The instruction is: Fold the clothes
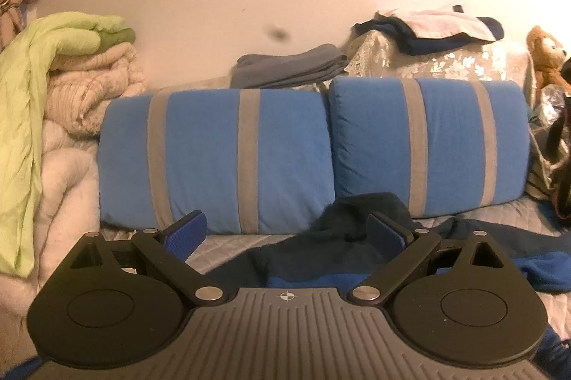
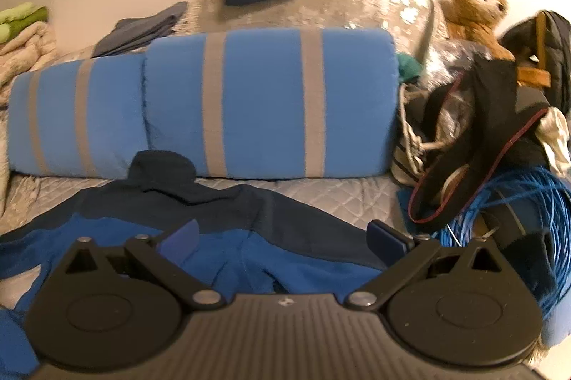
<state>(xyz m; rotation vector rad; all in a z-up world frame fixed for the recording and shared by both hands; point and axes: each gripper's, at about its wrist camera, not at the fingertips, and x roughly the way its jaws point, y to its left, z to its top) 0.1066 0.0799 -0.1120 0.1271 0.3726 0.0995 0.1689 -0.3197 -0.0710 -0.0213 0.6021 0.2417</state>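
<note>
In the left wrist view we see our left gripper (image 1: 287, 232) released, holding nothing; the navy-and-blue hoodie (image 1: 342, 237) lies at lower centre on the quilted bed cover (image 1: 228, 242). In the right wrist view our right gripper (image 2: 283, 239) is released too, above the hoodie (image 2: 228, 219) spread at lower centre, before the blue striped pillows (image 2: 264, 101).

Dim, warm yellowish indoor light. Strong fisheye bending with dark corners. Slightly soft and blurred throughout, more so in the right wrist view.

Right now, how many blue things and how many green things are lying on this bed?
Blue striped cushions: 2, left cushion, right cushion
Blue hoodie: 1
Blue cable coil: 1
Green blanket: 1
Total: 5
</note>
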